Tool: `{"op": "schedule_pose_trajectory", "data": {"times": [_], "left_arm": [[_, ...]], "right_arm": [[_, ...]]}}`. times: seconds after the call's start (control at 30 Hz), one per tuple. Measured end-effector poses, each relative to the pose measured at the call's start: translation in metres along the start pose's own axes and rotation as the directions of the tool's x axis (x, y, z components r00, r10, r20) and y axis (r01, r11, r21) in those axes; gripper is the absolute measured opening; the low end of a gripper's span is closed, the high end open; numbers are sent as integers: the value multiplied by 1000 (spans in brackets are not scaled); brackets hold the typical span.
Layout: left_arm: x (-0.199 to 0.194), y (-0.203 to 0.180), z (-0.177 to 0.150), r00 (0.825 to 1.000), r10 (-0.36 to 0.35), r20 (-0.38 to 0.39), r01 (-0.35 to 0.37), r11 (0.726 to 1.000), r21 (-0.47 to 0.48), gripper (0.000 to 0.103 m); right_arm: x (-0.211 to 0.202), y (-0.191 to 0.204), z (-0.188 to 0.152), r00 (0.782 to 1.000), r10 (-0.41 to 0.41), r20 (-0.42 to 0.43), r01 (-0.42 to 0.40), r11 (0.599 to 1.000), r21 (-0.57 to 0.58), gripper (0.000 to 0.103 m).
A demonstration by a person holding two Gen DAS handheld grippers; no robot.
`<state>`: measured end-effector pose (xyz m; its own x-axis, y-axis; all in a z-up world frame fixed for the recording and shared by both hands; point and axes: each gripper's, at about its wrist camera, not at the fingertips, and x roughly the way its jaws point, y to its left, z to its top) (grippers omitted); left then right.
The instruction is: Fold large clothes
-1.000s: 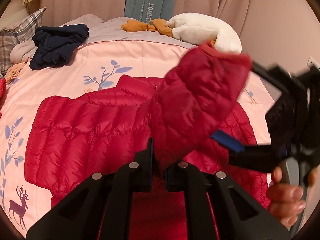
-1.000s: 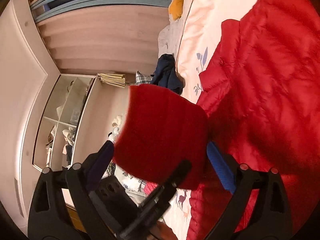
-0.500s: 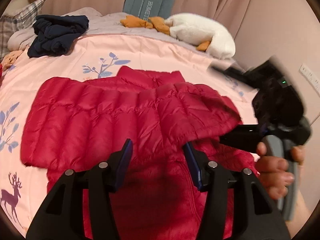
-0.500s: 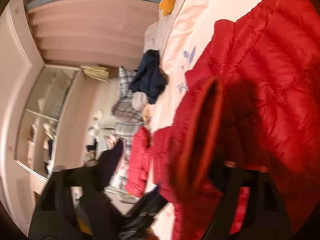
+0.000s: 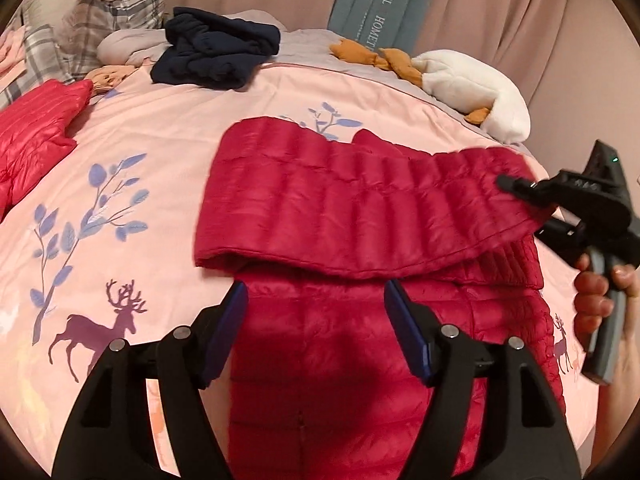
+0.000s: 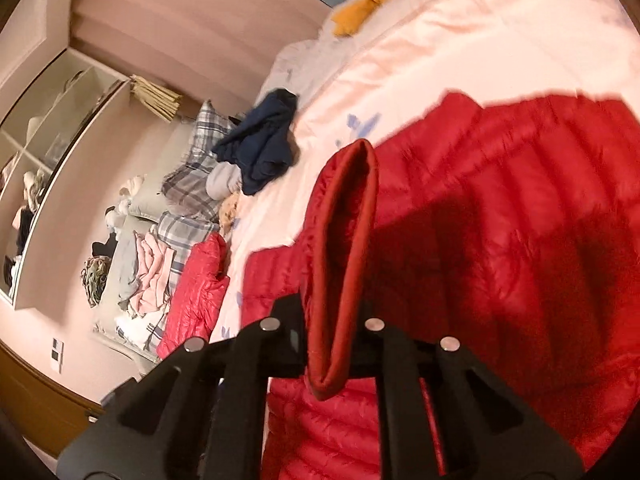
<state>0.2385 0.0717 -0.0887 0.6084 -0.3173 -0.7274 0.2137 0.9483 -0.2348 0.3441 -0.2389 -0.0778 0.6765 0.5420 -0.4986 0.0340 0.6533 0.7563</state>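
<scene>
Left wrist view: the left tool [image 5: 316, 324] points downward over the red down jacket [image 5: 360, 216], its blue-padded jaws spreading apart with nothing pinched between them; the jacket's lower body lies beneath the gap. At the jacket's right edge, the right tool [image 5: 516, 184] reaches in from the side, gripped by a hand [image 5: 600, 288] whose fingers wrap the grey handle. In the right wrist view this tool [image 6: 332, 336] is clamped fully onto the jacket's cuff [image 6: 344, 240], which rises as a folded loop of darker red fabric between the fingers.

One red down jacket lies spread on the pink bedspread [image 5: 120, 184]. One sleeve is folded across its chest, its long axis running side to side from the jacket's left edge to the right tool. The body's long axis runs from the left tool away toward the collar.

Beyond the jacket's collar there is one navy garment [image 5: 216, 52] in a heap, one white plush cushion [image 5: 472, 88] and one orange cloth [image 5: 376, 56]. Left of the jacket lies a second red padded garment [image 5: 32, 128], and behind that, two plaid pillows [image 5: 104, 16].
</scene>
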Motion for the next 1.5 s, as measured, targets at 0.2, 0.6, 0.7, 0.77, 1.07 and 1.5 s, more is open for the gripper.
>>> {"op": "schedule_pose_trajectory", "data": {"times": [0.2,0.6,0.7,0.77,1.07,1.5], "left_arm": [[-2,6,-3,1000,7,6,-6,1000,-5,71],[3,9,-2,1000,26,1,-26,1000,8,71],[4,6,0,1000,31,4,-31,999,21,71],[5,3,2,999,34,6,-34,999,30,71],[15,-1,15,1000,8,20,-8,999,32,71],[53,-4,43,998,69,-1,-69,997,40,71]], "right_arm": [[-26,17,12,998,10,59,-7,998,-55,10],[-31,-33,9,995,-70,64,68,997,30,10],[-29,-45,5,995,-88,54,86,995,46,10],[-28,-52,2,994,-102,45,99,994,54,10],[-21,-81,-11,981,-195,-12,196,979,60,11],[-14,-100,-20,967,-251,-46,252,967,33,13]]}}
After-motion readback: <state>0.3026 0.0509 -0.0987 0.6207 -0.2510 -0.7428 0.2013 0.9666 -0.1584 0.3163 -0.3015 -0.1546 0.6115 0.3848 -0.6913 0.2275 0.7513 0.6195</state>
